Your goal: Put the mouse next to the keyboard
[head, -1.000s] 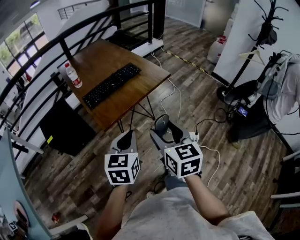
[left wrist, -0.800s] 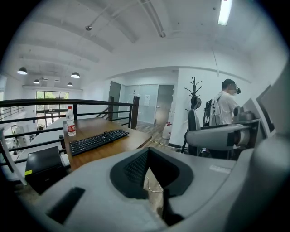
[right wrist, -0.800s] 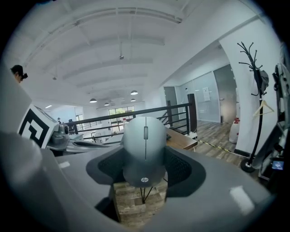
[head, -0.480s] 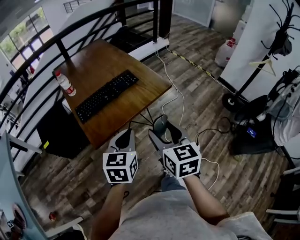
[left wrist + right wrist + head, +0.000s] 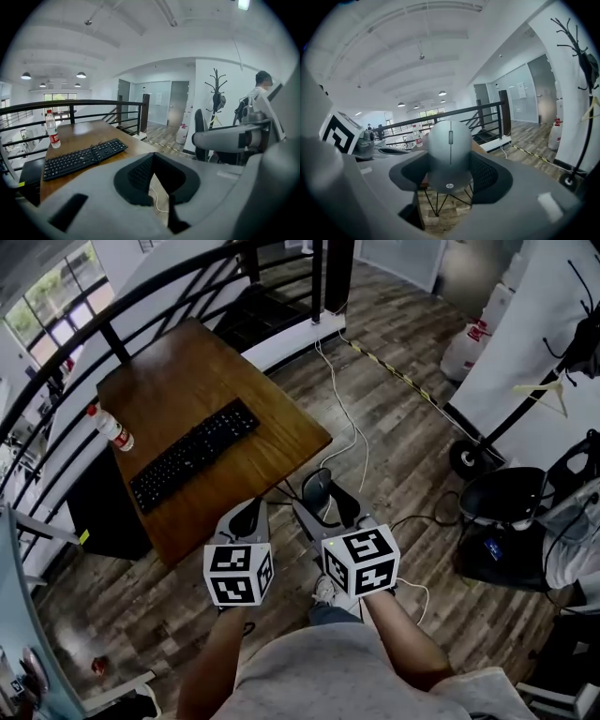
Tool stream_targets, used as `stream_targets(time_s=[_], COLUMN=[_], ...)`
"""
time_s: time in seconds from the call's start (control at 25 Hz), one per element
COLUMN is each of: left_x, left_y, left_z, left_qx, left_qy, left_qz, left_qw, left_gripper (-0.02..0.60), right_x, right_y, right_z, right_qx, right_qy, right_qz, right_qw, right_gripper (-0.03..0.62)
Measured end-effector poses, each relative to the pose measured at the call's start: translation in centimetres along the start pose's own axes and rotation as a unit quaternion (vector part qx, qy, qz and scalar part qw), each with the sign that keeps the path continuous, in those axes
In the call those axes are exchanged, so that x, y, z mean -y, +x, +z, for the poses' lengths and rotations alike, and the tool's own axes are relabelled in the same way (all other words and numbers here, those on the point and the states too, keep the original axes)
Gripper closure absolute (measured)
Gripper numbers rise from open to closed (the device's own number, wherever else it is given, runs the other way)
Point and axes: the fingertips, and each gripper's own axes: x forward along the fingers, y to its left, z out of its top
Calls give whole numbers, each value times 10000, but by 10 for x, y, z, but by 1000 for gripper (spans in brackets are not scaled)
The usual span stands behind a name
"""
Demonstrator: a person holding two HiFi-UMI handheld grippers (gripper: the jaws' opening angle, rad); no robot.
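right tongs [image 5: 325, 500] grasping mouse [image 5: 449, 152] | left tongs [image 5: 248, 517] clenched, empty | step: carry level to counter [image 5: 272, 418], set down just beside keyboard [image 5: 183, 457], release gently

Bare tabletop [image 5: 272, 404] flanks the keyboard [image 5: 195, 454]; a bottle [image 5: 111, 427] stands near its left end.

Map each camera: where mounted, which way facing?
Head view: on the person's head, facing steeply down at table, keyboard, floor; the person's arms, left gripper and right gripper show.
Left gripper view: on the left gripper, facing along its shut, empty jaws toward the keyboard and bottle.
Right gripper view: on the right gripper, facing along jaws clamped on the mouse toward the railing.
Shared: head and left gripper views both show keyboard and bottle.
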Motion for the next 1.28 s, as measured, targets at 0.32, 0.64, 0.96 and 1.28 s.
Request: stream_targets(time_s=[0.32,0.64,0.96,1.28], left_x=[3,-17,-45,-101], left_y=[40,48,63,93], left_z=[23,26,37,46], left_qx=[-12,23,170,279], left_qy=[-65,-274,-426,-657], left_qz=[417,851,1048,1176], left_qw=[9991,9960,9934,9905], left_gripper=[586,586,587,588], right_x=[46,54,58,58], right_y=[28,56,90,156], right_z=[20,27,34,43], right_qx=[-92,-201,-300,-495], right_qy=[-39,-152,-291,-508], right_qz=[393,718,844,835], right_qw=[9992,9971,9956,9940], right_gripper=[306,306,306,306])
